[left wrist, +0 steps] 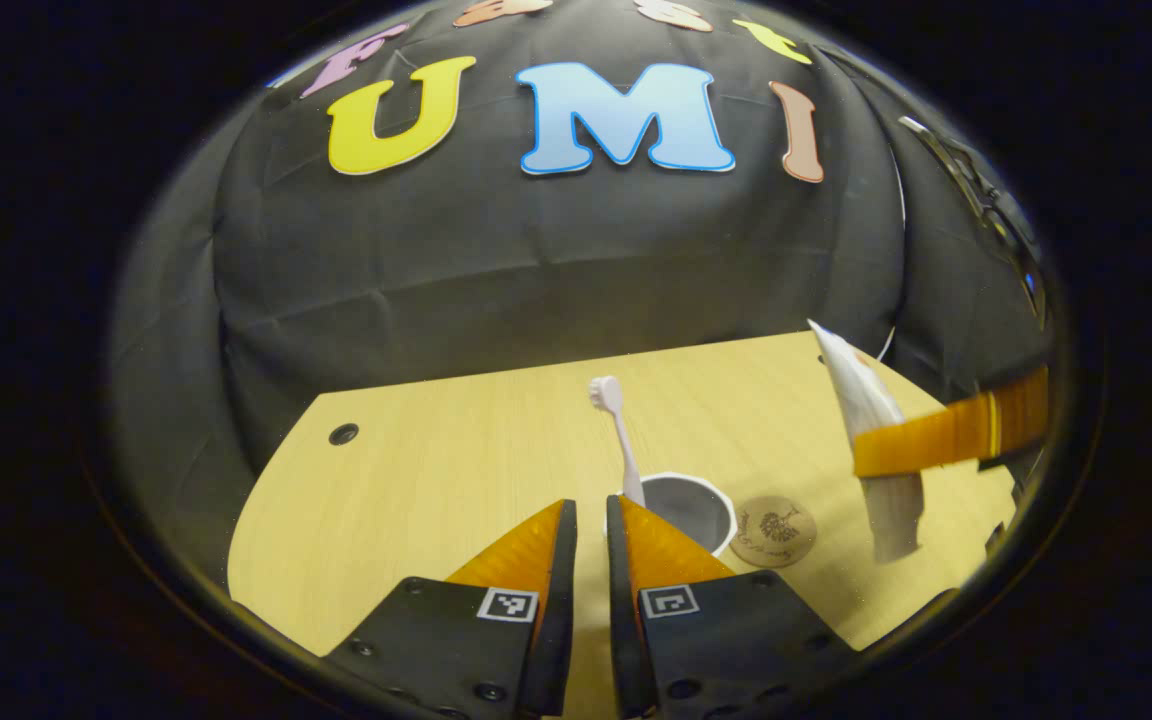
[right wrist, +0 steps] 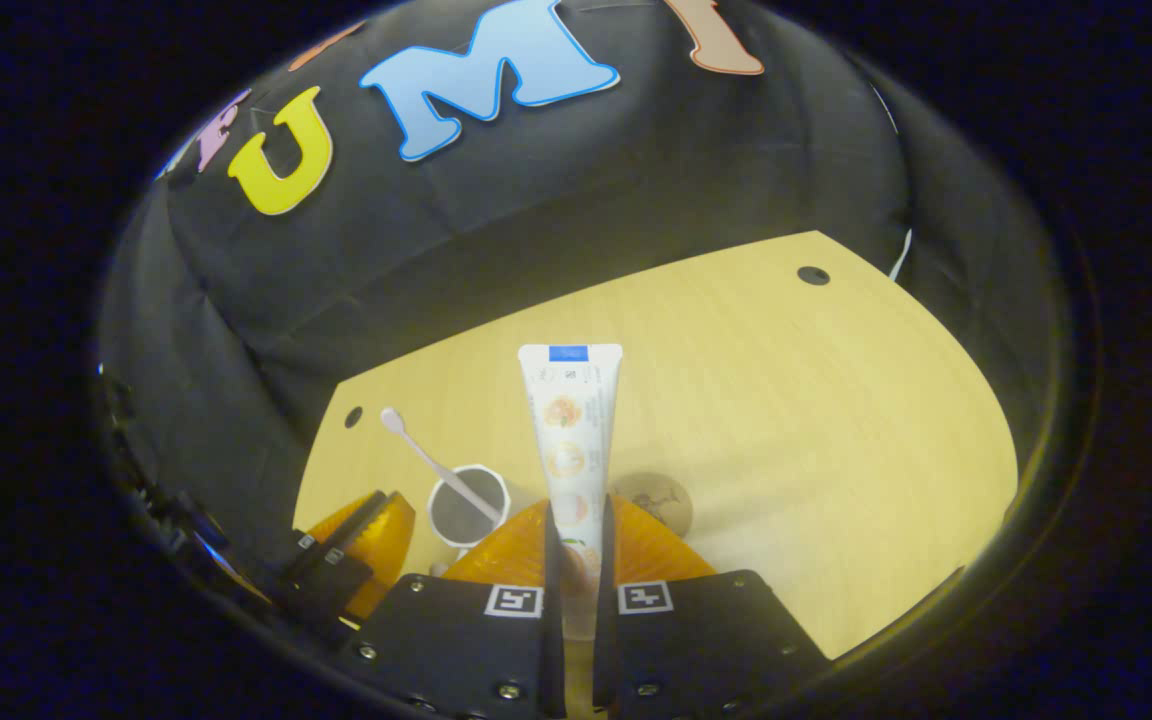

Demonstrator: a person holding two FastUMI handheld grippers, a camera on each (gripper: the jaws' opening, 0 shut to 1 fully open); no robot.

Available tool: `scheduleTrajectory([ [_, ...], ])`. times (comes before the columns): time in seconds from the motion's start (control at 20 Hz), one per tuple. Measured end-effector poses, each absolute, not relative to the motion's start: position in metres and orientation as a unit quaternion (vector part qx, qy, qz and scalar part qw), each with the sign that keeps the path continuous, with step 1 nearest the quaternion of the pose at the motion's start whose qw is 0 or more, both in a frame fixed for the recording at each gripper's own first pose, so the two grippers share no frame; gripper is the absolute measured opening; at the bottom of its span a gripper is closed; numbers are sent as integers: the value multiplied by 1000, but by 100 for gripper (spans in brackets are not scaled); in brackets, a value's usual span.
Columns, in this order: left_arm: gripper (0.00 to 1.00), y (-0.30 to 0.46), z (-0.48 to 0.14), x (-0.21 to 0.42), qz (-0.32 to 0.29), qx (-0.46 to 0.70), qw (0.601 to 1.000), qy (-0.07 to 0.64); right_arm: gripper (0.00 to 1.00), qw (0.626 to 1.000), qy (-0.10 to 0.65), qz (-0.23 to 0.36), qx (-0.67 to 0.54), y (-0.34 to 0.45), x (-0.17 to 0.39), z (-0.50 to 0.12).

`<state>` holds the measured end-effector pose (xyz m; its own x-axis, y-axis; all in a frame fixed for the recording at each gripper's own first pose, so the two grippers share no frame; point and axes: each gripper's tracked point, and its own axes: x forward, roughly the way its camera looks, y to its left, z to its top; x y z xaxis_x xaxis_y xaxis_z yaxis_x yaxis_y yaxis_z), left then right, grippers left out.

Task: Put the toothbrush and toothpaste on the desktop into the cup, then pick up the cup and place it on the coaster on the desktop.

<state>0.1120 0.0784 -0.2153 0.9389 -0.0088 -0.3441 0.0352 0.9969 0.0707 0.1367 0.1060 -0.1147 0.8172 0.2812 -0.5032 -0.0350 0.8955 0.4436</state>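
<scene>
I see the white toothbrush [left wrist: 619, 440] standing tilted in the cup [left wrist: 698, 508], brush end up; the cup is white with a grey inside and sits on the wooden desk; the round brown coaster [left wrist: 774, 531] lies just beside it; my right gripper [right wrist: 576, 560] pinches the white toothpaste [right wrist: 572, 440] tube, up in the air.

Place: was a recording booth.
Evidence: black cloth wall [left wrist: 536, 260] stood behind a light wooden tabletop [left wrist: 436, 480].
</scene>
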Motion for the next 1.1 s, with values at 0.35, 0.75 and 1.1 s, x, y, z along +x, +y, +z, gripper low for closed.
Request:
scheduleTrajectory([
  [0.35, 23, 109, -229, 88, -8, 32, 980, 198, 12, 923, 244, 107, 276, 141, 180, -95],
  [0.75, 33, 112, -239, 65, -31, 21, 973, 229, 16, 925, 206, 134, 291, 178, 212, -100],
  [1.1, 24, 112, -254, 70, -40, 12, 969, 243, 12, 945, 181, 148, 227, 191, 212, -120],
])
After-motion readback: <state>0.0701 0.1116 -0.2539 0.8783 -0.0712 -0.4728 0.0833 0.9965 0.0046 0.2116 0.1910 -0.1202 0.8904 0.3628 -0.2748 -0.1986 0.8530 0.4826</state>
